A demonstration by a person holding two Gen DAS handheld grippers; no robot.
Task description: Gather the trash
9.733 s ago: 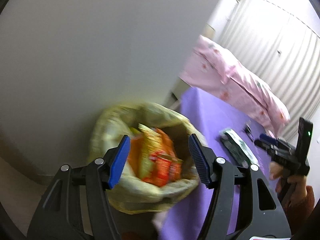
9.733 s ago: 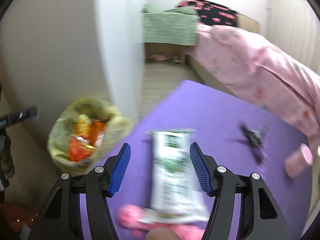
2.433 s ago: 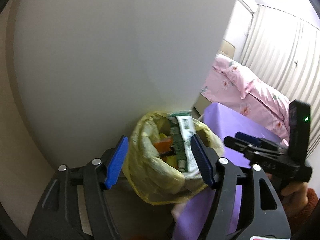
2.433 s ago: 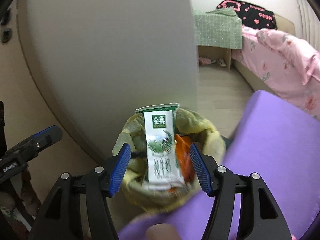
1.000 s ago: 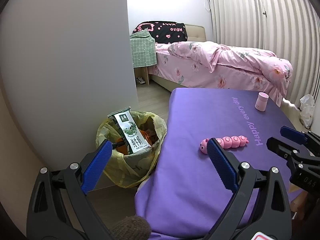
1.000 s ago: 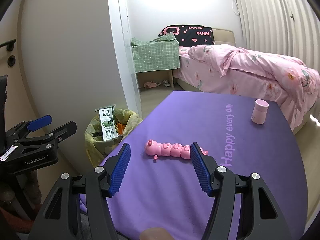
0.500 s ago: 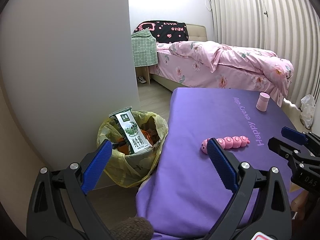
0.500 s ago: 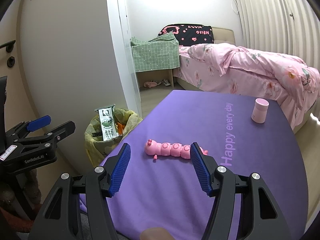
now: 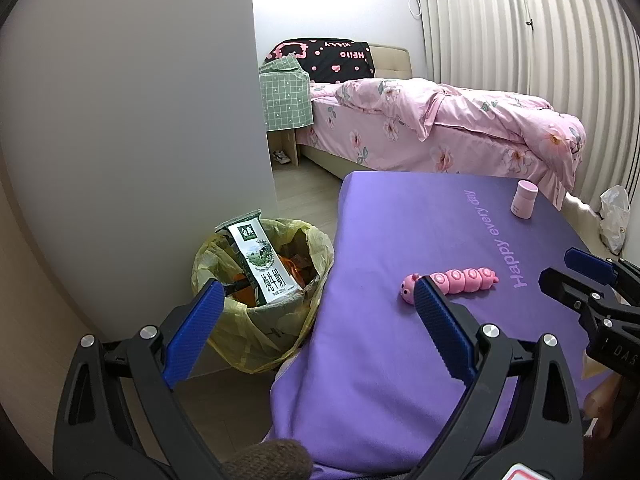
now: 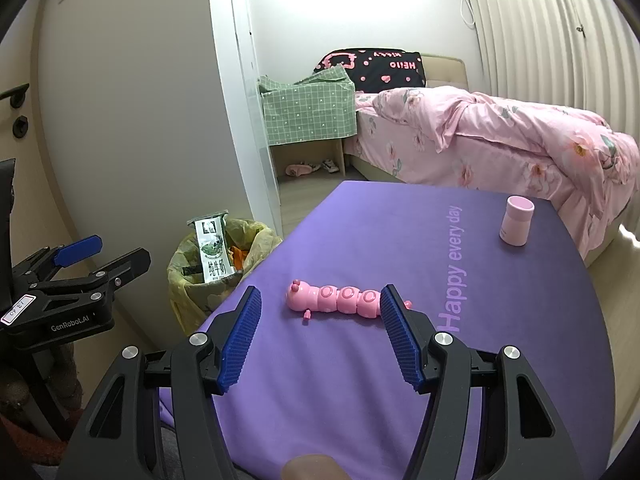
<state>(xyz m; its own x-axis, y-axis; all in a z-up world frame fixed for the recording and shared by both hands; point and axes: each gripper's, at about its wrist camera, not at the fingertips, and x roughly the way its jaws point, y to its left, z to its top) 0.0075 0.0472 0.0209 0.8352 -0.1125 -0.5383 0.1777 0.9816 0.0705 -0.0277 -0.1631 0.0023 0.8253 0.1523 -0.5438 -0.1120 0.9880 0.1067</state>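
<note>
Milk carton hides most bin contents.

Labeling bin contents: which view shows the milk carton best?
Left wrist: the milk carton is larger, its front print readable, leaning in the yellow-lined trash bin. Right wrist shows it smaller, farther off.

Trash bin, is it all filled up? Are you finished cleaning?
Looks nearly done. The milk carton already stands in the yellow-lined trash bin with orange wrappers. The left gripper and right gripper are open and empty. Only a pink caterpillar toy and pink jar remain on the purple table, probably not trash.
</note>
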